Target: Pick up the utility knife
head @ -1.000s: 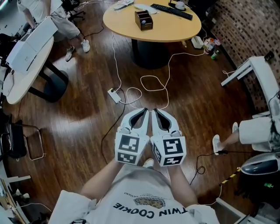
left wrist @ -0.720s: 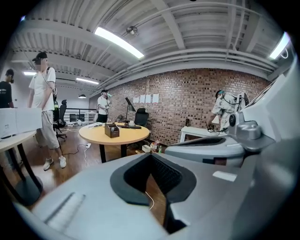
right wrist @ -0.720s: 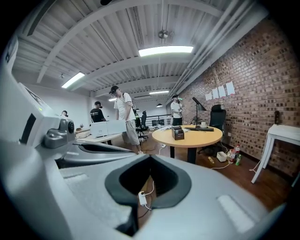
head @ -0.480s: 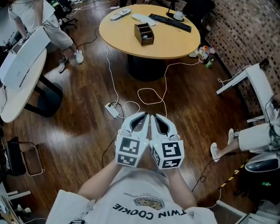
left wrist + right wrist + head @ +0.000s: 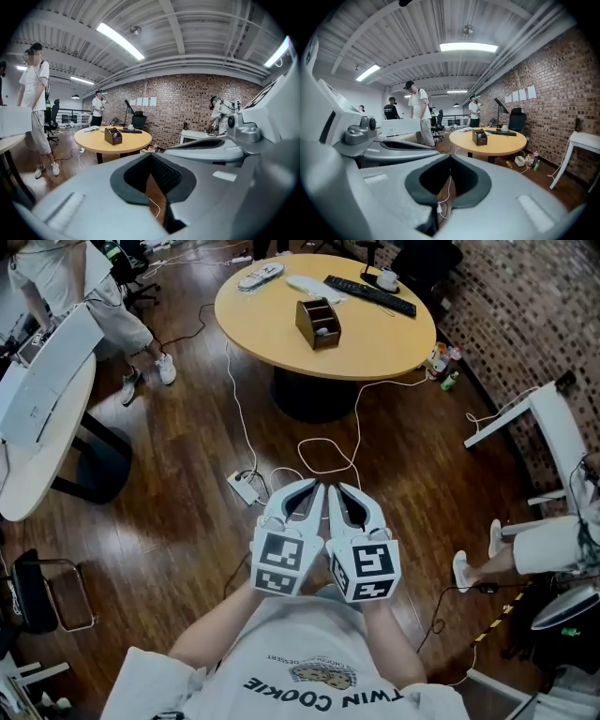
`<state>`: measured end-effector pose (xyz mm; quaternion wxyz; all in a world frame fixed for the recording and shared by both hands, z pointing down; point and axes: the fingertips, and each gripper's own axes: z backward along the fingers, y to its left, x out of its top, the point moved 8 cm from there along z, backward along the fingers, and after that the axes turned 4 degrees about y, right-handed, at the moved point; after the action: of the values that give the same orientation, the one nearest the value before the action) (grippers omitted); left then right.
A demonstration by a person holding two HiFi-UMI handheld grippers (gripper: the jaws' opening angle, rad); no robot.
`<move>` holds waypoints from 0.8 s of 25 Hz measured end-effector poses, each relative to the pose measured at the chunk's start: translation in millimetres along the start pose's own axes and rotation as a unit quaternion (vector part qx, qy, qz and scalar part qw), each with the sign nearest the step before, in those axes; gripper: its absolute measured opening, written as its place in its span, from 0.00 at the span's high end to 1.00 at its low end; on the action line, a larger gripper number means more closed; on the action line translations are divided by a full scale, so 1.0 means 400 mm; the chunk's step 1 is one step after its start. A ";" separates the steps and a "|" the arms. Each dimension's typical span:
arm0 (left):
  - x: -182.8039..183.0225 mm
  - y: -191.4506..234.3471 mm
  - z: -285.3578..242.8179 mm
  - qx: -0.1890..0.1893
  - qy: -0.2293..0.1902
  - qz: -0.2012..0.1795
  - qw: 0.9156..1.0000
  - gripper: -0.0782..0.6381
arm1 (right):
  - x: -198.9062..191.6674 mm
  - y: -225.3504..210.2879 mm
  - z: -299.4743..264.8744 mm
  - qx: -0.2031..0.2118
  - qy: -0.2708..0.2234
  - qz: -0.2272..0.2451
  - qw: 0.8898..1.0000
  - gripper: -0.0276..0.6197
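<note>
Both grippers are empty and carried side by side in front of the person's chest. The left gripper has its jaws pressed together with nothing between them. The right gripper matches it, tips meeting, with only floor and a cable showing through the gap behind them.

Over the last second the round table has slid lower and larger in the head view, while the grippers keep the same pose relative to the body. The person is walking towards the table, so this is the approach and no reach has begun.

The knife cannot be picked out from here. It is probably on the table, perhaps in the brown box or among the small items beyond it near the keyboard, but these are too small to tell. The table is still well apart from both grippers. A power strip and loose cables lie on the floor in the way, so footing needs care before either gripper's jaws spread for a grasp.
</note>
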<state>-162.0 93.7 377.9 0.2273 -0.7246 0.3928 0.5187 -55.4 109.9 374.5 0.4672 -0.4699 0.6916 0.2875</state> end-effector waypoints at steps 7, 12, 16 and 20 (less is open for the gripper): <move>0.004 0.031 -0.047 0.003 -0.002 0.003 1.000 0.88 | 0.007 -0.026 -0.051 0.000 -0.003 -0.003 1.000 0.95; 0.016 0.040 -0.115 0.007 0.006 -0.003 1.000 0.88 | 0.014 -0.080 -0.099 0.006 -0.007 -0.010 1.000 0.95; 0.045 0.056 -0.197 0.017 0.009 -0.007 1.000 0.88 | 0.033 -0.148 -0.156 0.017 -0.012 -0.015 1.000 0.95; 0.092 0.083 -0.300 0.030 0.012 -0.006 0.999 0.88 | 0.069 -0.244 -0.231 0.024 -0.014 -0.020 0.999 0.95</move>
<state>-114.2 -26.5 389.4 0.2471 -0.7259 0.4071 0.4963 -3.8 -16.2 390.0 0.4942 -0.4680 0.6820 0.2677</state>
